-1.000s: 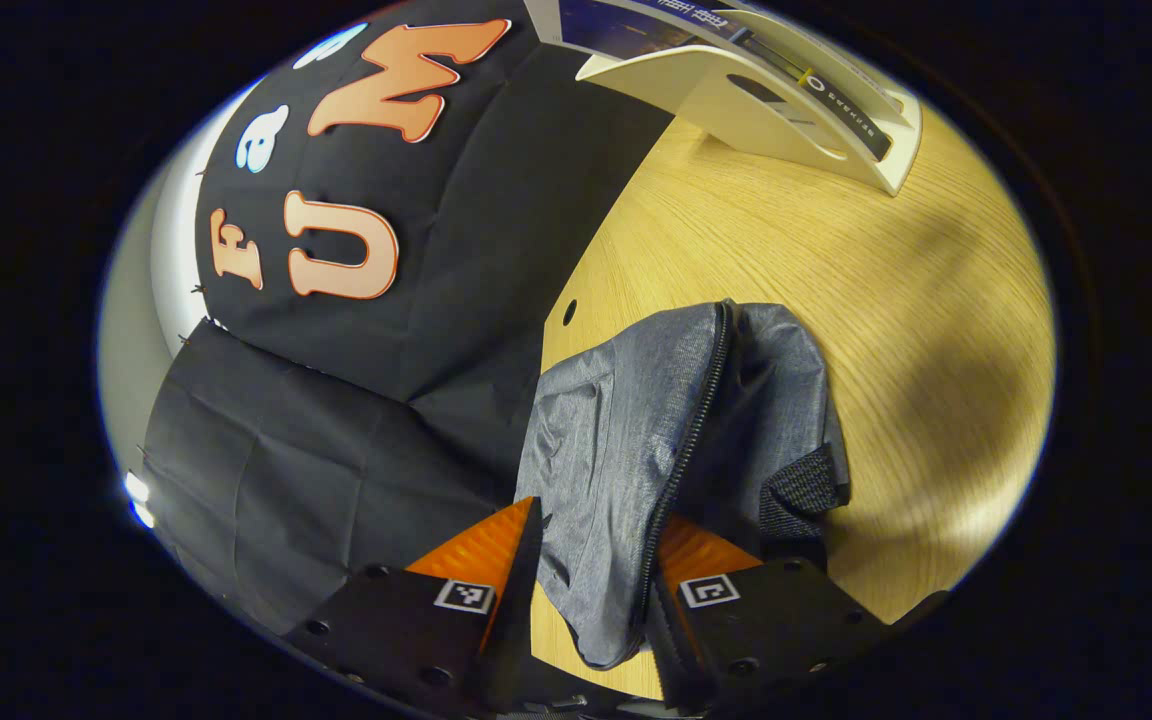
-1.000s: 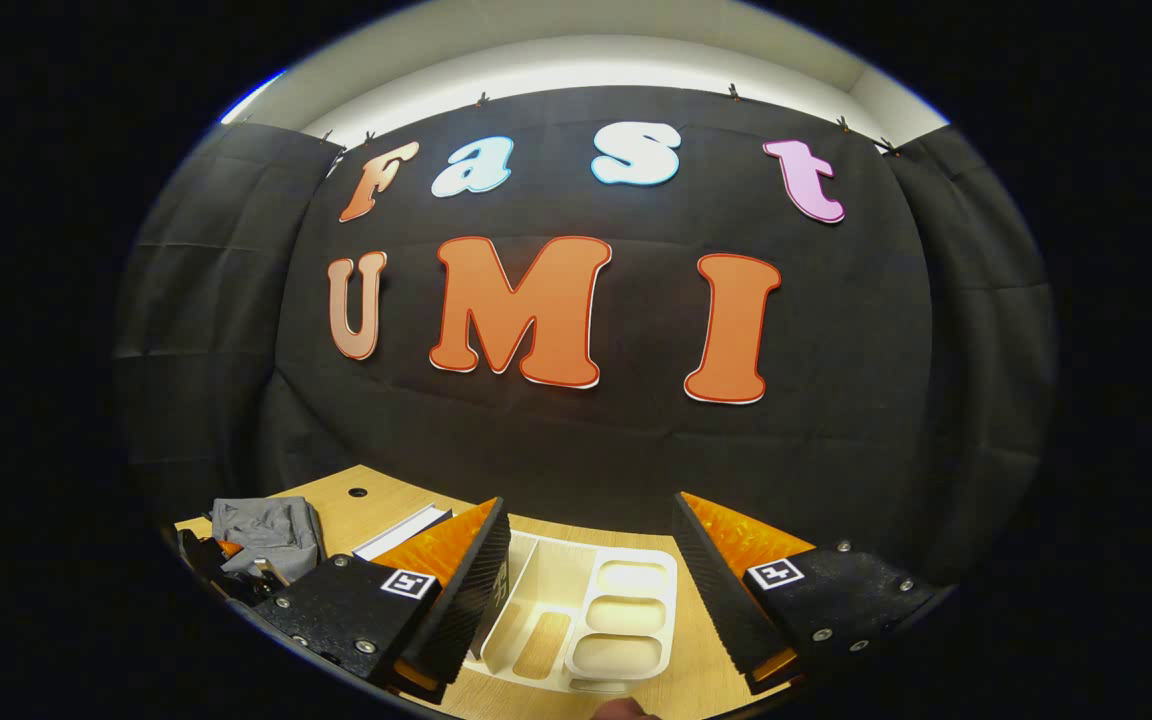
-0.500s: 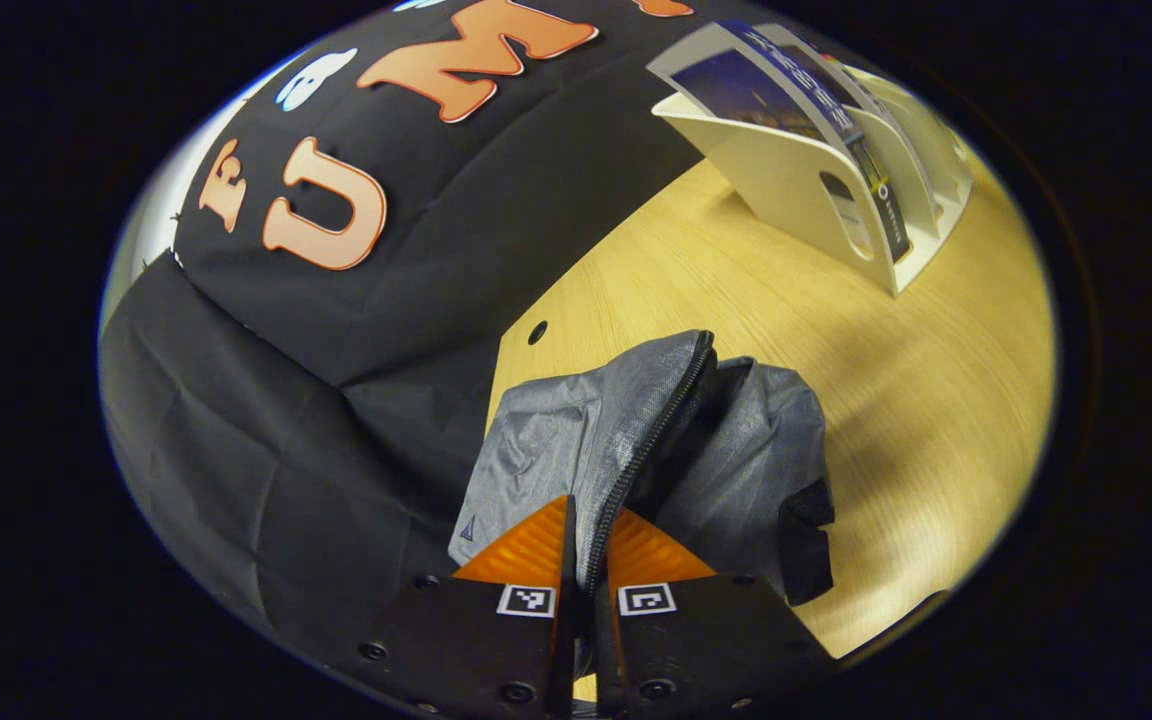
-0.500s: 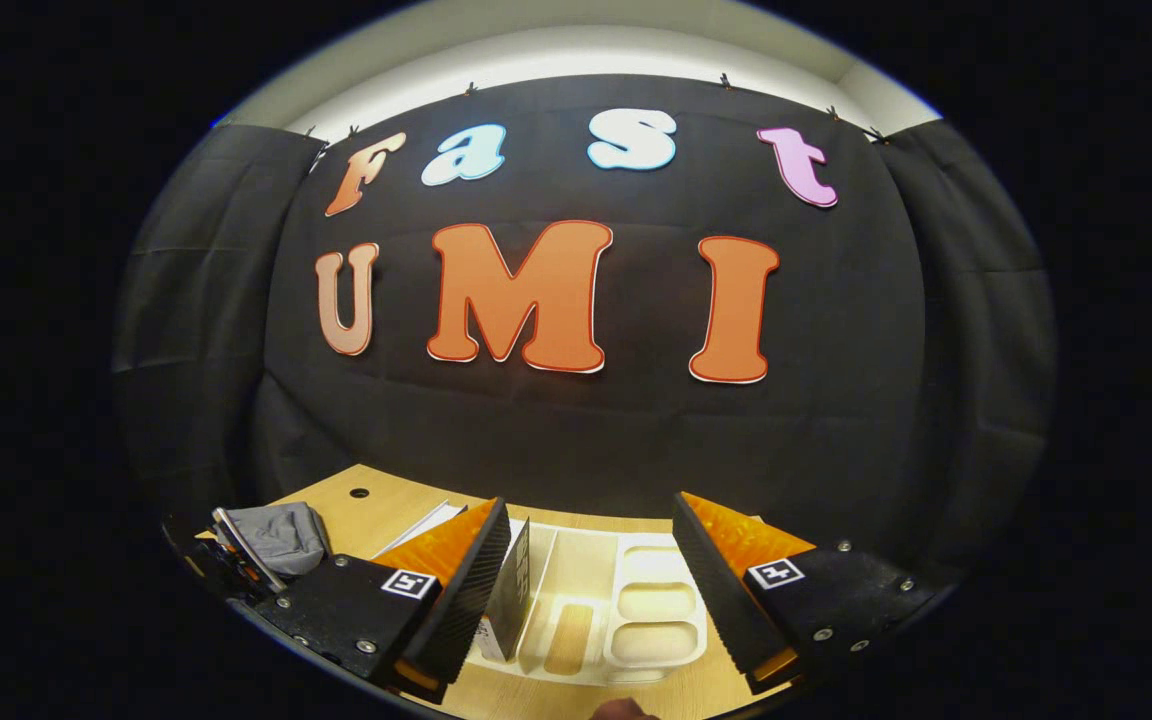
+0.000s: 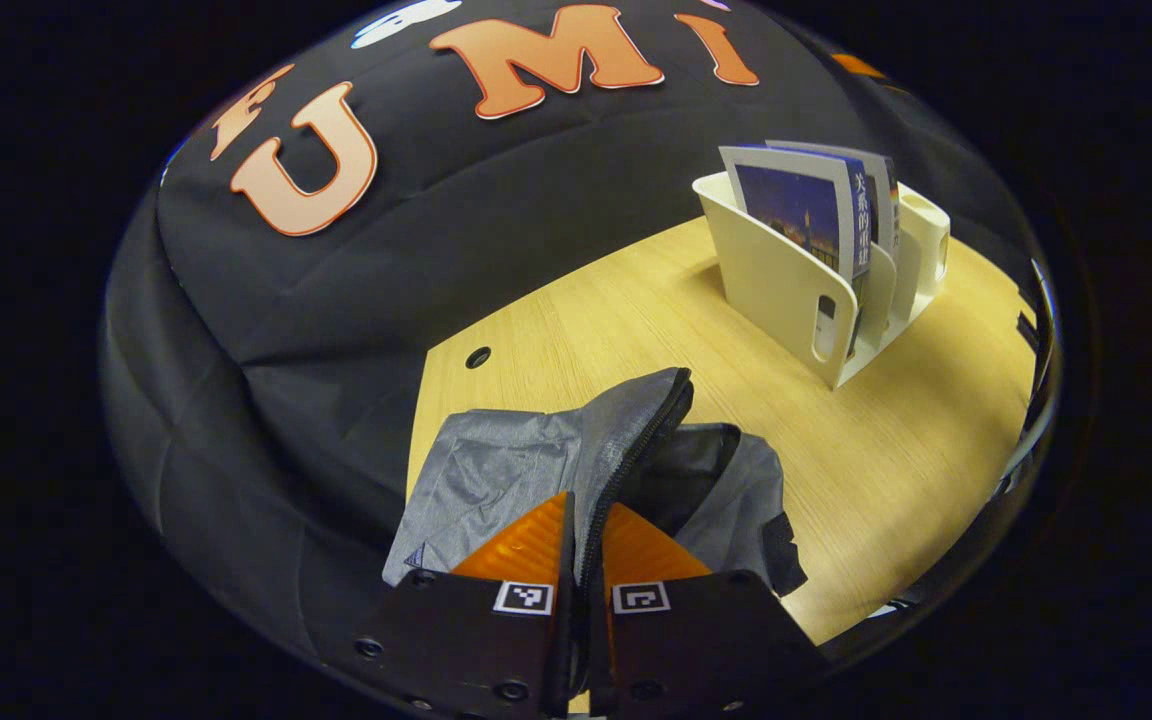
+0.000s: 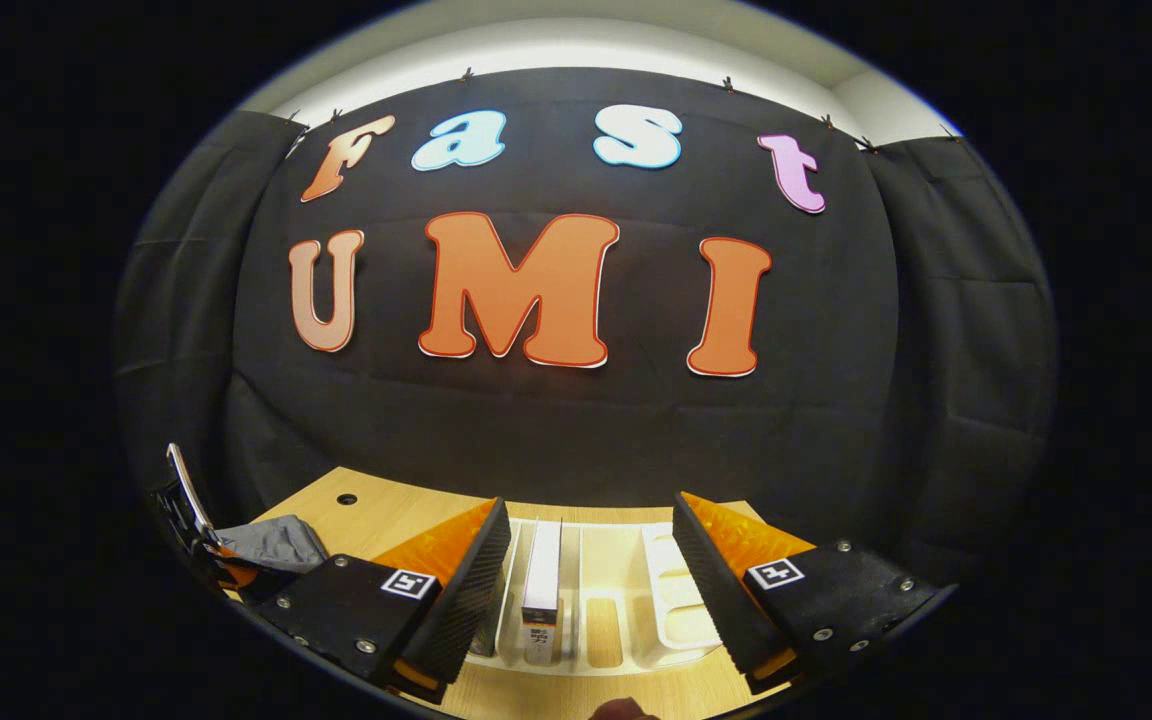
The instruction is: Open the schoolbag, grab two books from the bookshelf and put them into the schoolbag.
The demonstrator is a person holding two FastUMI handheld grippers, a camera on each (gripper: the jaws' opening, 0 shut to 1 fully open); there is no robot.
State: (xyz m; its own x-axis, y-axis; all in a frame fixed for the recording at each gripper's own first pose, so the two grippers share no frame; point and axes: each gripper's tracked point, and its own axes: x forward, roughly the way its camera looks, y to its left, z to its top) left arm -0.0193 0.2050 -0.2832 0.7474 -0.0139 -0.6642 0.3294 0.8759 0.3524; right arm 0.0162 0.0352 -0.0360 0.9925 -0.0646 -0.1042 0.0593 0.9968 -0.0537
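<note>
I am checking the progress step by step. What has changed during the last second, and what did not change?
The left tool closed from open onto the zipper edge of the schoolbag and lifted it, so the mouth gapes. The right tool moved over the bookshelf, a book now between its fingers. It stayed open; the books stayed shelved.

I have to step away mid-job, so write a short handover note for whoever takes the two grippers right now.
Left gripper: shut on the schoolbag, pinching the edge by the zipper and holding it up off the table.
Right gripper: open, holding nothing, poised above the bookshelf with a book between its fingers but untouched.
Things: the schoolbag lies at the table's near end; the bookshelf stands farther along it with the books upright inside.
Done: the bag's mouth gapes open beside the zipper.
Left: grip the first book, put it into the bag, then do the same with a second.
</note>
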